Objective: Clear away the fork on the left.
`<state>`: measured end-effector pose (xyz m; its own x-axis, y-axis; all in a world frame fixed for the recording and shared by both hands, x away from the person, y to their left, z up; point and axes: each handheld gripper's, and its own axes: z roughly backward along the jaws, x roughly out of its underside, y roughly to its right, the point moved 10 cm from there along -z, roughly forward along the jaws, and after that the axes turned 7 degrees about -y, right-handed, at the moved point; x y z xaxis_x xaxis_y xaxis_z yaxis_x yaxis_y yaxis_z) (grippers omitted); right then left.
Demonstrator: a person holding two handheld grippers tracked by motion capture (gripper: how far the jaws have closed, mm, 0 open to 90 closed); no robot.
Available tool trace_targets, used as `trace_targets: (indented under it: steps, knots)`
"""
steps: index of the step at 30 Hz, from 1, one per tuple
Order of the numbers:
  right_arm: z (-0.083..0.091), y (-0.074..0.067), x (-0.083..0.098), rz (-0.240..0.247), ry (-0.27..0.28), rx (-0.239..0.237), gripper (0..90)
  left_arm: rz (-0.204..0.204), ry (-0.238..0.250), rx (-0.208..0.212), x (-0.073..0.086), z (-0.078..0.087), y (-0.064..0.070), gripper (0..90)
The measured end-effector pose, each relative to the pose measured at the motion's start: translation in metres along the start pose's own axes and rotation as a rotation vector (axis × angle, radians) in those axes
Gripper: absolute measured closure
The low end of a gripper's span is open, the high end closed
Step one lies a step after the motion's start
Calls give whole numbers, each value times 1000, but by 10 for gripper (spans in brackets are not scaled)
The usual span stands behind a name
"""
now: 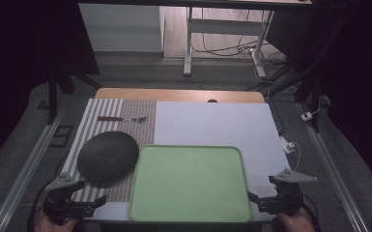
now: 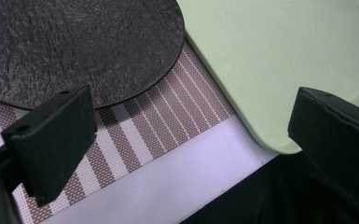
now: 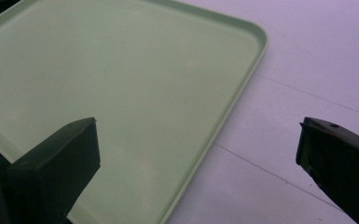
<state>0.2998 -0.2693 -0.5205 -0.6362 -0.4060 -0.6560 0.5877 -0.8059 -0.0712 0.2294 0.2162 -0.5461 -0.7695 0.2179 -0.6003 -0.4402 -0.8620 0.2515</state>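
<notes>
Green tray lies flat at the lower middle of the high view, on a pale sheet that covers the table, its near edge reaching the table's front. It looks like moulded plastic: square with rounded corners, a low raised rim all round, and a smooth matt floor with nothing on it. I judge it light and stiff, a little slippery under the black jaws, and not fragile. The rim is the only place to bite, and a hold on each of two opposite sides would keep it level; a single pinch at one corner would likely let it tip.

At the lower left of the high view the left gripper hovers just off the tray's near left corner, jaws spread wide with nothing between them. In the left gripper view that corner of the tray fills the upper right. The right gripper sits at the lower right, jaws likewise spread and empty, close to the tray's right rim, which runs diagonally between its jaws in the right gripper view.

Left of the tray lies a round dark mat, rough and crinkled in texture, thin and probably flexible. It rests on a striped woven placemat in brown and white. Toward the upper left of the placemat lies a small utensil, too small to name surely.
</notes>
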Motion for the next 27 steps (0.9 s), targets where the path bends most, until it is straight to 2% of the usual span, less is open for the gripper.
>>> trace_targets:
  steps: [4,18,27]
  knots:
    - [-1,-1,0,8,-5,-1,0,10,0,6,0,0,-1,17]
    - [-3,-2,1,20,-23,-3,0,-58,-57,-29,2,-6,4,2]
    - [-3,-2,1,25,-27,-2,1,-53,-44,-25,2,-4,5,1]
